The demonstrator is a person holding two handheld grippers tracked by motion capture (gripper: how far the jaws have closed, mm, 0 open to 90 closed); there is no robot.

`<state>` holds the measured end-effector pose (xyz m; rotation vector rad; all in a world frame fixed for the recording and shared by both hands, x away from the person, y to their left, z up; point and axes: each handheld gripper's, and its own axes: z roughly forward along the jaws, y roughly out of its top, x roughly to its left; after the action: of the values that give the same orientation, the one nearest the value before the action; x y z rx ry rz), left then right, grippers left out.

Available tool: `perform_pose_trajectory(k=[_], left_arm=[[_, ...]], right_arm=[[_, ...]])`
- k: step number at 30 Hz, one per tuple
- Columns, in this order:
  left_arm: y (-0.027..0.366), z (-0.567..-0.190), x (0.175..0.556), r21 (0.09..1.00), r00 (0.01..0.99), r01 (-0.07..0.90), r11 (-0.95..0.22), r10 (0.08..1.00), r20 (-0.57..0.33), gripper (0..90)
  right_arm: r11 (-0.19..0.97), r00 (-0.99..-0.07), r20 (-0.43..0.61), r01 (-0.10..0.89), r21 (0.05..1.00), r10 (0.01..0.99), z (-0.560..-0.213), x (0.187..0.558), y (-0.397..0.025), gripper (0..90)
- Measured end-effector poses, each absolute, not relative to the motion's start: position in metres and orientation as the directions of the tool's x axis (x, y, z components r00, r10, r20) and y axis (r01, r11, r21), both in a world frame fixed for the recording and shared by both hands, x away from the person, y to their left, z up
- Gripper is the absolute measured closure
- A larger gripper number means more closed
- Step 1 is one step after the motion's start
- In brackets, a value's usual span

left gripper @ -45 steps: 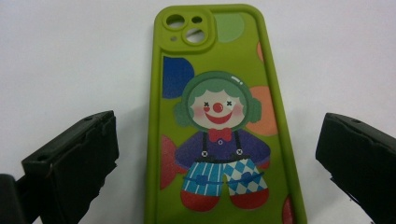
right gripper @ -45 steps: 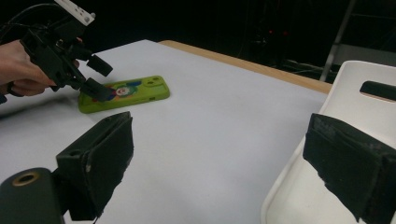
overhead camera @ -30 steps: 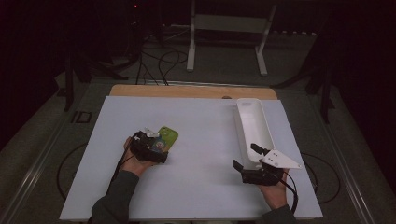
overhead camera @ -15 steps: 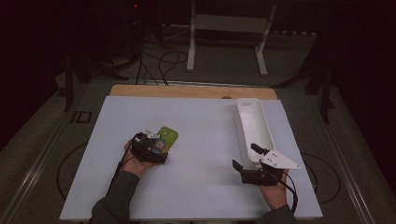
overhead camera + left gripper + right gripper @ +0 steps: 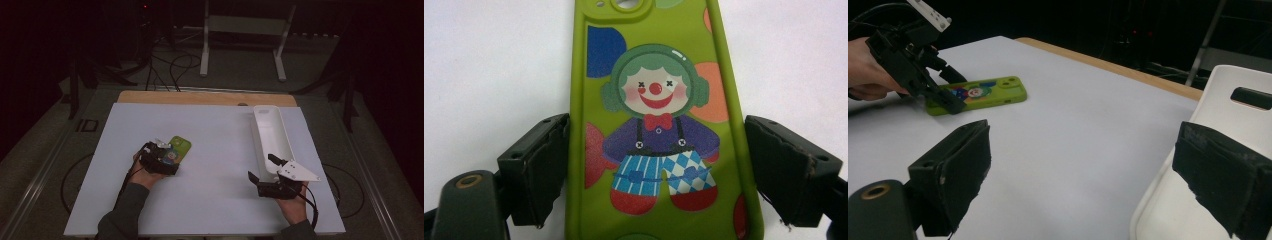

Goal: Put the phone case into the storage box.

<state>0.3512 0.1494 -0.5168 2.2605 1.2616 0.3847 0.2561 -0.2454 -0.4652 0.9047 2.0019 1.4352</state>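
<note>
A green phone case (image 5: 654, 125) printed with a clown lies flat on the white table (image 5: 220, 130), left of the middle. My left gripper (image 5: 656, 170) straddles its near end, one pad against each long edge, shut on it. In the high view the case (image 5: 181, 145) sticks out beyond the left gripper (image 5: 169, 157). From the right gripper view, the left gripper (image 5: 954, 92) shows far off on the case (image 5: 998, 92). My right gripper (image 5: 261, 166) stands open and empty at the near end of a long white tray (image 5: 270, 130). Its right jaw hangs over the tray's rim (image 5: 1218, 100).
The tray runs lengthways along the table's right side and holds nothing. A wooden strip (image 5: 200, 97) borders the table's far edge. Behind it, a metal stand (image 5: 240, 25) and cables sit on the dark floor. Bare white surface separates the two grippers.
</note>
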Motion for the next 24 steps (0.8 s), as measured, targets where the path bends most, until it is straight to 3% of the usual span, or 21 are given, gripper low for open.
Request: perform_pose_trajectory(k=[24], left_arm=[[0.156, -0.498, 0.345, 0.637, 0.505, 0.66, -0.397, 0.863, 0.015, 16.3]], right_arm=[[0.209, -0.647, -0.014, 0.225, 0.952, 0.763, -0.465, 0.257, -0.246, 8.5]])
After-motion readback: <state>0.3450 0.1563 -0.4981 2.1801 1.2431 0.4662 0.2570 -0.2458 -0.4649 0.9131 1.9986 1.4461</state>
